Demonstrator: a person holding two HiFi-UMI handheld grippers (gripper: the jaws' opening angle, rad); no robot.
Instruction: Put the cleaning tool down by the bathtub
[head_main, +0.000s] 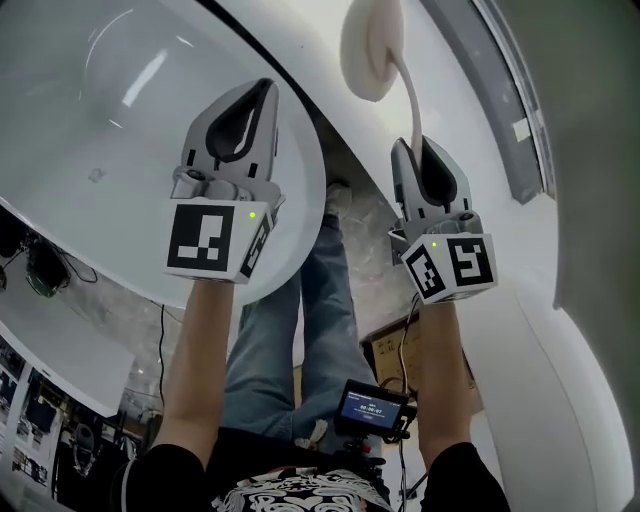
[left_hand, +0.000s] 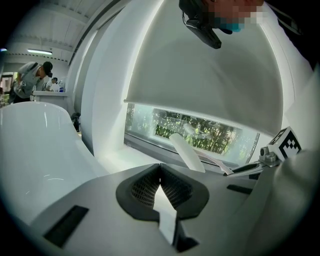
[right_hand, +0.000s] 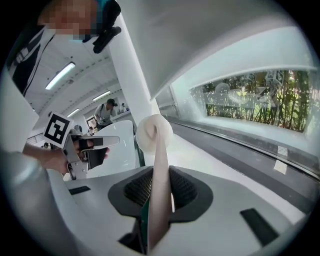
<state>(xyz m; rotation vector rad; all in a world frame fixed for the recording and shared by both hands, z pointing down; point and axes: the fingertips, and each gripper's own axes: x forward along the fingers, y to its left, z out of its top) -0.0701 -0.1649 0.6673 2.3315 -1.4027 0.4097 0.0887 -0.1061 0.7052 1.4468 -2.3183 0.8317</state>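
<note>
The cleaning tool has a round cream head (head_main: 372, 45) on a thin pale handle (head_main: 411, 100). My right gripper (head_main: 418, 148) is shut on that handle, holding the head up and forward over the white ledge beside the bathtub (head_main: 100, 120). In the right gripper view the handle (right_hand: 161, 190) runs up between the pads to the head (right_hand: 154, 134). My left gripper (head_main: 266, 88) hangs over the tub's rim, shut with nothing in it; its tips (left_hand: 160, 167) meet. The left gripper view shows the tool's head (left_hand: 187, 152) to its right.
A long window (left_hand: 200, 132) with greenery behind it runs along the ledge (right_hand: 210, 155). Below me are my legs in jeans (head_main: 300, 320), a small screen device (head_main: 372, 408) and a cardboard box (head_main: 385, 350). A person (left_hand: 30, 82) stands far behind the tub.
</note>
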